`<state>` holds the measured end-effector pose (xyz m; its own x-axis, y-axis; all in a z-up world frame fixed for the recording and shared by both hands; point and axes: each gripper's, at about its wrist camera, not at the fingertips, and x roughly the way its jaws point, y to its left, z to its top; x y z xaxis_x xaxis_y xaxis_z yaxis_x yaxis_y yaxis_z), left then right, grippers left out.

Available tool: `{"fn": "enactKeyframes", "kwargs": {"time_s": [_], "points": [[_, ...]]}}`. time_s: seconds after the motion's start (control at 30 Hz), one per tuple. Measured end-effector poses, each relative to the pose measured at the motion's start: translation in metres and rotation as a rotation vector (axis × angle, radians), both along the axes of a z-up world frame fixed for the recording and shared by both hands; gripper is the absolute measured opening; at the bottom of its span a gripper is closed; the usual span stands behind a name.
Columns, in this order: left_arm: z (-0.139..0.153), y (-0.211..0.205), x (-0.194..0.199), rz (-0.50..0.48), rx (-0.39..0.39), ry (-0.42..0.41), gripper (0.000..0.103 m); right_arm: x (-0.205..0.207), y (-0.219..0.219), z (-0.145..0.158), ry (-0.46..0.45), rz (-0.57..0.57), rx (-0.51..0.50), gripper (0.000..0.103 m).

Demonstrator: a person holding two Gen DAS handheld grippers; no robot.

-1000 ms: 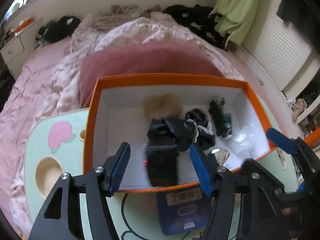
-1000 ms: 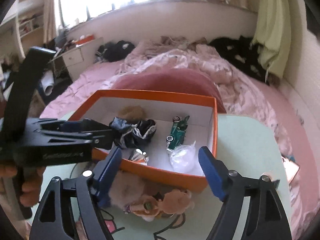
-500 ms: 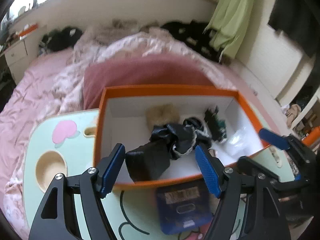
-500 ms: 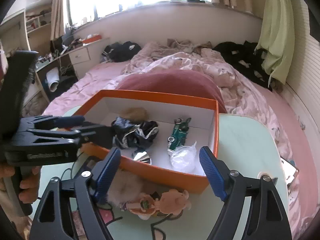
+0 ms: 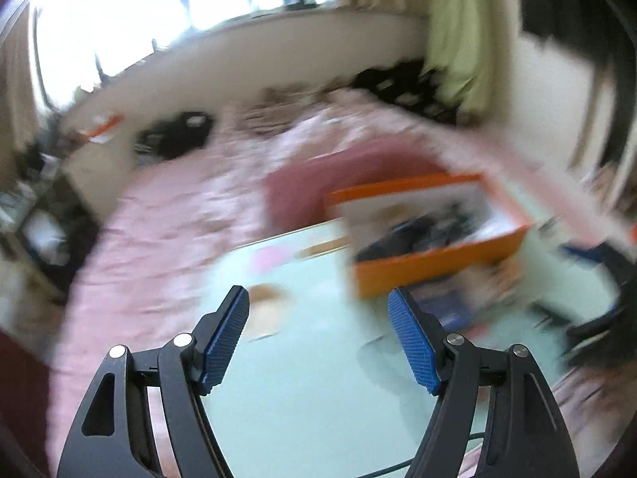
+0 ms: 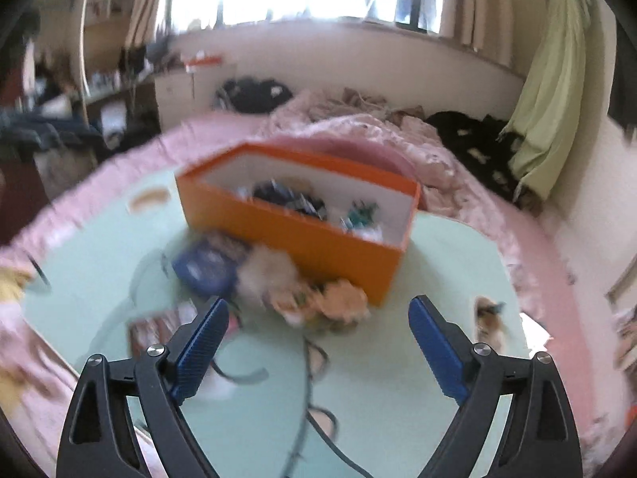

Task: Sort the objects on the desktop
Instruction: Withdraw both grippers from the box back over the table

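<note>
An orange box [image 6: 286, 225] stands on a pale green table [image 6: 378, 378] and holds dark items and a green toy car [image 6: 358, 213]. A blue card pack [image 6: 205, 265] and a fluffy plush toy [image 6: 302, 286] lie in front of the box. My right gripper [image 6: 318, 318] is open and empty, pulled back from the plush. My left gripper [image 5: 318, 314] is open and empty above the table [image 5: 302, 378], left of the box [image 5: 430, 263]. Both views are blurred.
A pink bed [image 6: 398, 131] with a red pillow lies behind the table. A small brown object [image 6: 487, 314] lies at the table's right. A striped item [image 6: 159, 322] lies at the front left. A black cable [image 6: 310, 398] runs across the table.
Both grippers have pulled back from the box and swung; the left one has turned leftward. The black item dropped from the left gripper now lies in the box.
</note>
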<state>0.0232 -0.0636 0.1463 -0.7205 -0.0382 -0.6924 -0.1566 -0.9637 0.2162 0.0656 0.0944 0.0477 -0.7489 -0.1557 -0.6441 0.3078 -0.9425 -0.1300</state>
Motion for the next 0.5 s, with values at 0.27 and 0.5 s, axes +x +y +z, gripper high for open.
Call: {"fn": "enactKeyframes", "kwargs": {"time_s": [0.27,0.5], "points": [[-0.028,-0.043,0.032,0.271,-0.666,-0.012,0.073,-0.001,0.018,-0.028,-0.082,-0.054,-0.047,0.092],[-0.075,0.004,0.052,-0.069,-0.076,-0.165,0.073,0.009,0.016,-0.033,-0.086,-0.058,-0.060,0.092]]}}
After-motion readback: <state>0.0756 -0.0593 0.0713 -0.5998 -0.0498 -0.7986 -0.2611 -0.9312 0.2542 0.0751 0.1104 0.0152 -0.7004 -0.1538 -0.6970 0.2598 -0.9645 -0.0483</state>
